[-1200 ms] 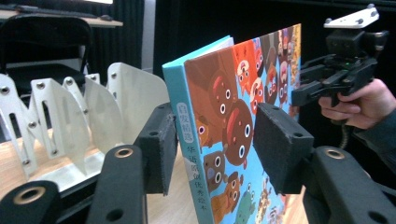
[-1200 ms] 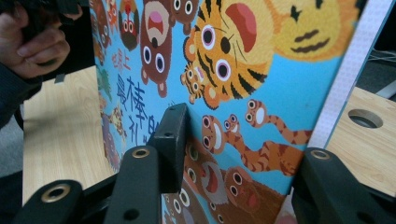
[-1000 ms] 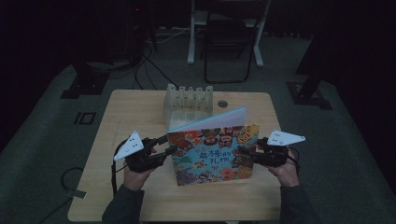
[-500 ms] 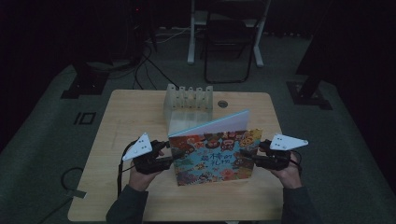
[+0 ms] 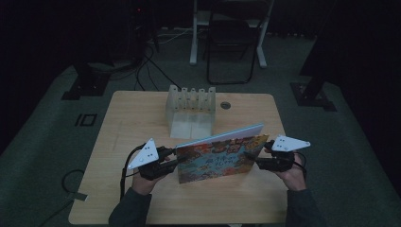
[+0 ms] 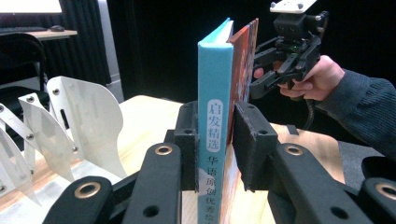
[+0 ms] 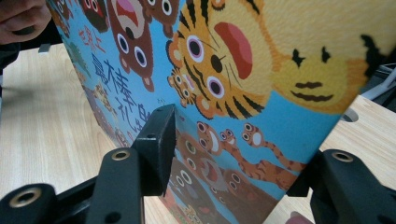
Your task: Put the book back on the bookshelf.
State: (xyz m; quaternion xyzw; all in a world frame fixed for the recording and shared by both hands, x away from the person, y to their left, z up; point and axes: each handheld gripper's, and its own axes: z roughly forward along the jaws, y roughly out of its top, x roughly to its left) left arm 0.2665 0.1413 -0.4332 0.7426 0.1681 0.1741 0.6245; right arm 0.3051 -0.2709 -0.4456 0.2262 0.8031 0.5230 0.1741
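Note:
A colourful picture book (image 5: pixel 217 156) stands upright on its edge over the wooden table (image 5: pixel 132 118), held between both grippers. My left gripper (image 5: pixel 172 160) is shut on the teal spine (image 6: pixel 215 102), one pad on each side, near the book's left end. My right gripper (image 5: pixel 253 161) grips the book's right end; its jaws straddle the tiger-printed cover (image 7: pixel 243 70), one in front and one behind. The left gripper view shows the right gripper (image 6: pixel 261 70) at the far end of the book, held by a hand in a dark sleeve.
A white slotted rack (image 5: pixel 190 111) with several upright dividers (image 6: pixel 70 126) stands at the table's back middle, just behind the book. A small round hole (image 5: pixel 225 105) lies to the rack's right. A chair (image 5: pixel 234 42) and cables sit on the dark floor beyond.
Both grippers have carried the book a little toward the near edge of the table. Its right end has swung slightly to the right. Both grips are unchanged.

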